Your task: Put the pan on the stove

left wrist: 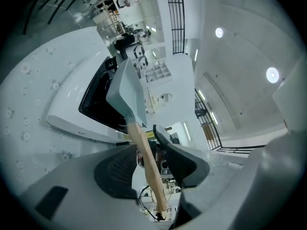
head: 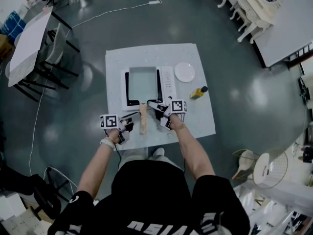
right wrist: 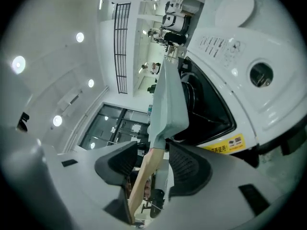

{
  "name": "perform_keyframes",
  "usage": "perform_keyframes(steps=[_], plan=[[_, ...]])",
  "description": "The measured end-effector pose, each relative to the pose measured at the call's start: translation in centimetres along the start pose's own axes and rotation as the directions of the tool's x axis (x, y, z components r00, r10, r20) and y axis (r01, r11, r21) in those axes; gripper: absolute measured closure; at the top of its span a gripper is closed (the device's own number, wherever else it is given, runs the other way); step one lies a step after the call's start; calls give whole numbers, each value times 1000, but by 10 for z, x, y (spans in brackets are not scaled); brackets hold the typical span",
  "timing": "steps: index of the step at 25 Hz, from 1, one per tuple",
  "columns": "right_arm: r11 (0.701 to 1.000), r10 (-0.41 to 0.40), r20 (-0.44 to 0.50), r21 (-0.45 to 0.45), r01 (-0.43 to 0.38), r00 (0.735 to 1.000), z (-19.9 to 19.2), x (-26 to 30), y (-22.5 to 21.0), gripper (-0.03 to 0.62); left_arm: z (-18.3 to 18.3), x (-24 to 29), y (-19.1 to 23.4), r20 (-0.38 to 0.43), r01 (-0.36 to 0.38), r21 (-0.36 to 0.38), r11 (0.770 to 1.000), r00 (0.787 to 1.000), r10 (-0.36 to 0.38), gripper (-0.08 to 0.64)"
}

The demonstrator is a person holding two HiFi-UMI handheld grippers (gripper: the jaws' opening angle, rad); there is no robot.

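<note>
Left claw astride pan handle (gaps)

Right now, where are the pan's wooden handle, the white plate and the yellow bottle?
wooden handle [head: 143, 120]: head view, middle of its length.
white plate [head: 184, 72]: head view, bare centre.
yellow bottle [head: 196, 94]: head view, yellow body.

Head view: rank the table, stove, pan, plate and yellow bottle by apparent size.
1. table
2. stove
3. pan, counting its wooden handle
4. plate
5. yellow bottle
All of them sit on the same tabletop, so nearness to the camera hardly skews the order.
</note>
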State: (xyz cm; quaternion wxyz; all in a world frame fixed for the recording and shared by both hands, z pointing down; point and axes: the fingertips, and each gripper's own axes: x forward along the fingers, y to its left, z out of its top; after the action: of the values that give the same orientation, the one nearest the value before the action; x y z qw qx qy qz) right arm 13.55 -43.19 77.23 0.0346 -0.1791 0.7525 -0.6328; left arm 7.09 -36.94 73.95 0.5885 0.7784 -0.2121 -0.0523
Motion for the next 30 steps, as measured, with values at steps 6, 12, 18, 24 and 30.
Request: perform_keyframes(steps=[6,12,18,24,30], plan=[[998,-44,23,-44,45,999,3,-23,7,414,8,-10,-11,70,-2,7,1000,998,1,387],[990,-70,32,-120,73,997,3,-38,26,425,8,-19,-18,72,-164,125,979,985,156,405],[965,-100,48,-239,108,994,7,-56,46,460,13,-23,-40,82,-261,320,910,965,248,437],[889,-214,74,-400,226,974,5,-78,60,533,14,-26,-58,120,-324,453,830,945,303,467],[786,-293,120,-534,311,948,2,-90,75,567,19,-26,-79,202,-364,473,802,931,303,499]])
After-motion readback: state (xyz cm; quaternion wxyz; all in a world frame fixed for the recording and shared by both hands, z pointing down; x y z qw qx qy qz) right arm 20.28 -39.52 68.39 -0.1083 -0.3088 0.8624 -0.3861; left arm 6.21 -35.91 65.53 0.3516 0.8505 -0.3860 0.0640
